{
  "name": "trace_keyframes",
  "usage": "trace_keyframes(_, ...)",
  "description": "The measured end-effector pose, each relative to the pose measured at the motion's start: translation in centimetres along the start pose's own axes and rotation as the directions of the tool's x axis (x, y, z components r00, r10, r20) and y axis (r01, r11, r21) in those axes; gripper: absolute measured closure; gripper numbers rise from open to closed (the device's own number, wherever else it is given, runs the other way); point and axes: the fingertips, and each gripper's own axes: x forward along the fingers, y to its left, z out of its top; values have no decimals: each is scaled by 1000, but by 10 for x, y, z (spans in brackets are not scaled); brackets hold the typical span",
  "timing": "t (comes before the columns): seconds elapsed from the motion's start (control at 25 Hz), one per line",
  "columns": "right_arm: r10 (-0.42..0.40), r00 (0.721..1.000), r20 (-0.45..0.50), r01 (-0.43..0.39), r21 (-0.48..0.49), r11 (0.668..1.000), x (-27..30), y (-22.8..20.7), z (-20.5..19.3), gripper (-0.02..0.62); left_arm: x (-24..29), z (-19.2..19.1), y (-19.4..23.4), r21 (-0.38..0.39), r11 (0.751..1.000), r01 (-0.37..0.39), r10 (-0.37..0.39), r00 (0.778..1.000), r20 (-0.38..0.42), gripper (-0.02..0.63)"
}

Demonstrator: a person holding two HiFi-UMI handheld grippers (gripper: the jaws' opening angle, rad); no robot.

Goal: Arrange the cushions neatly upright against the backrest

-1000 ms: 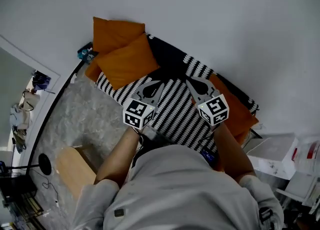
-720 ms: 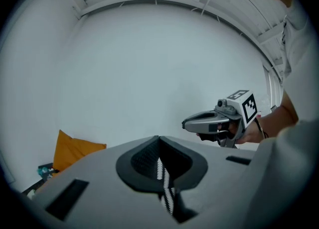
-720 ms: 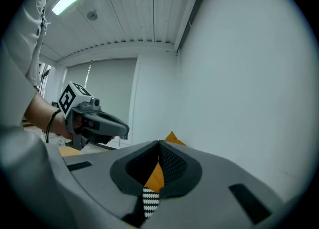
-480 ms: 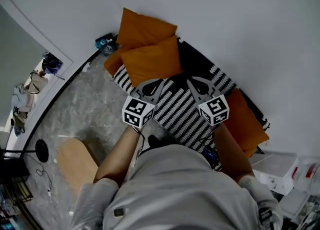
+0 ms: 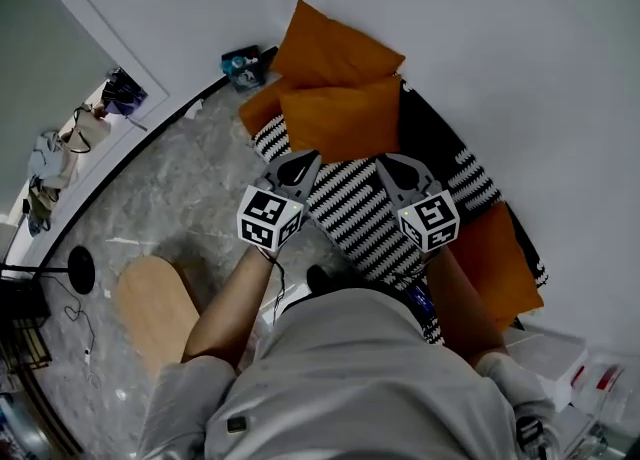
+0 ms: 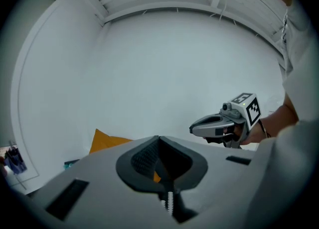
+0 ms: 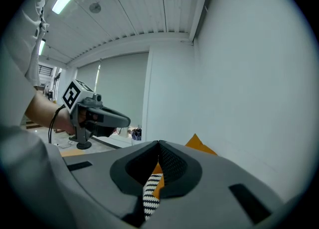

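In the head view two orange cushions sit at the far end of a black-and-white striped sofa seat [image 5: 365, 213]. One cushion [image 5: 335, 46] leans on the white wall, and the other [image 5: 342, 120] lies tilted in front of it. A third orange cushion [image 5: 505, 266] lies at the seat's near right end. My left gripper [image 5: 303, 159] and right gripper [image 5: 389, 162] hover side by side over the stripes, short of the tilted cushion. Both are shut and empty. The left gripper view shows its shut jaws, an orange cushion corner [image 6: 107, 141] and the right gripper [image 6: 224, 123].
A black backrest [image 5: 432, 136] runs along the wall. On the marbled floor are a blue item [image 5: 240, 63] by the sofa's end, a wooden stool [image 5: 155, 308] near left and a black round base [image 5: 78, 270]. White boxes [image 5: 565, 368] stand at the near right.
The view and both hands have shifted along the sofa toward its end with the two orange cushions, which now sit nearer the picture's middle. Both grippers stay shut and empty.
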Motion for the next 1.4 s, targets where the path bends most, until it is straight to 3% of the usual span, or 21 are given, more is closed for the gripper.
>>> trace_keyframes(0.32,49,999,-7,-49,15,999,36,-21,-5,569,27,-8,28,-16,1000,-25,25,999,-25,597)
trace_keyframes(0.84,60,998,22,-61,40,997,39,-113,-13,569,115,9,31,26,998,-52,53,998,-42,597)
trace_keyframes(1.12,43,999,13,-44,65,997,33,-140,-23,569,150,12,25,33,999,-30,32,998,-56,597)
trace_keyframes(1.4,32,999,-12,-31,90,995,56,-163,-40,569,184,-2,45,26,1000,9,-7,997,-83,595)
